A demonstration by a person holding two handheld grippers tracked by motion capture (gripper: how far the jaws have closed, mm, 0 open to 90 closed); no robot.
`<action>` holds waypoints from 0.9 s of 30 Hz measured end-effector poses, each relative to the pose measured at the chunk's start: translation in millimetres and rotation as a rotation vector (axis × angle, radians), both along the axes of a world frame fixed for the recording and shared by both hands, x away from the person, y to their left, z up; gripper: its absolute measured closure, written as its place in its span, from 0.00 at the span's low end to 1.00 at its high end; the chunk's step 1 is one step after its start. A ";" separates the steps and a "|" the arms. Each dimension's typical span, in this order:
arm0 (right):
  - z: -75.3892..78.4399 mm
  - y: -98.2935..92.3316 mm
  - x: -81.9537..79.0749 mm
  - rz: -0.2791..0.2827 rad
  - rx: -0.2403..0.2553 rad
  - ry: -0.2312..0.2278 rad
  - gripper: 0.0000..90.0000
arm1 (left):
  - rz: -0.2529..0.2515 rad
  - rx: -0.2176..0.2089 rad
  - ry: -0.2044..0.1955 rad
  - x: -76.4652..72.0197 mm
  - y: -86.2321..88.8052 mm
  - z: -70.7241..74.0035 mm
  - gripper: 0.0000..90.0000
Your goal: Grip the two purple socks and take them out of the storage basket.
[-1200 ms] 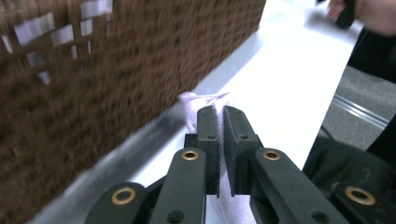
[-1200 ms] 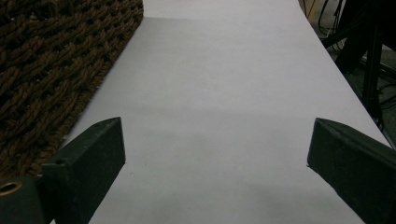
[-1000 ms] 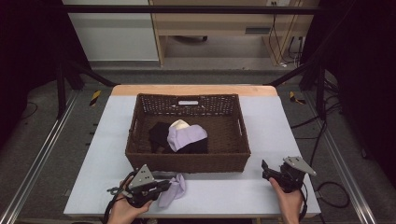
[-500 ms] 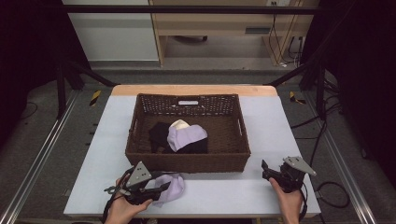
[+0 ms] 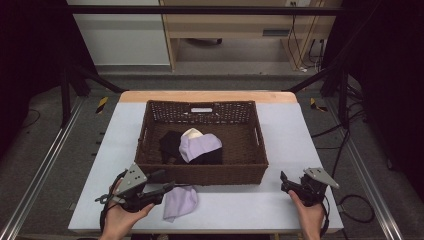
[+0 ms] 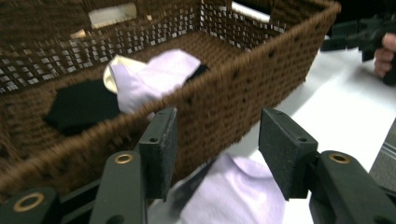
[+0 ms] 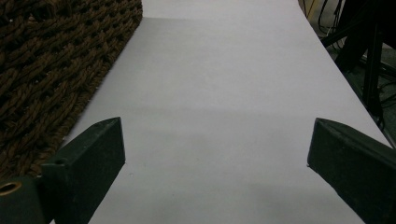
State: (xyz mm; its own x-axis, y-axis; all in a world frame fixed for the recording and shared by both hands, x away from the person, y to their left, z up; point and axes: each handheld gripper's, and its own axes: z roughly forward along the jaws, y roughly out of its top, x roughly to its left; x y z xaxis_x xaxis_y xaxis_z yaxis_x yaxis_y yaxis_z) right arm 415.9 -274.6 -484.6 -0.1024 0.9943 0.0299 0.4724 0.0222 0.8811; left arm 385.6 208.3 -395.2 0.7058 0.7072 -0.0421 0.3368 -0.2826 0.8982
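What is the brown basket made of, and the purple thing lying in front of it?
The basket looks like woven wicker, dark brown and matte; you can see the twisted strands. The purple thing seems to be soft cloth, since it lies limp and folded on the table.

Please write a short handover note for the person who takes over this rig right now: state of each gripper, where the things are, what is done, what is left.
Left gripper: jaws have just been opening; open above the lilac cloth on the table, not pinching it.
Right gripper: open, holds nothing, over bare table right of the wicker basket.
In the basket: a second lilac cloth, a black cloth, a cream piece.
Done: the basket holds three pieces.
Left, probably: the lilac cloth in front of the basket; which way pieces go is unclear.
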 end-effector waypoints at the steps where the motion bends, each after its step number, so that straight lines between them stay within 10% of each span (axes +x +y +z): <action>1: -0.1 -0.4 0.2 0.001 -0.002 0.003 0.05 | 0.002 -0.007 -0.009 0.9 -0.1 3.6 0.53; 27: -0.1 -0.2 0.7 -0.004 0.000 0.007 0.05 | 0.059 -0.035 -0.102 76.9 -31.5 68.7 0.55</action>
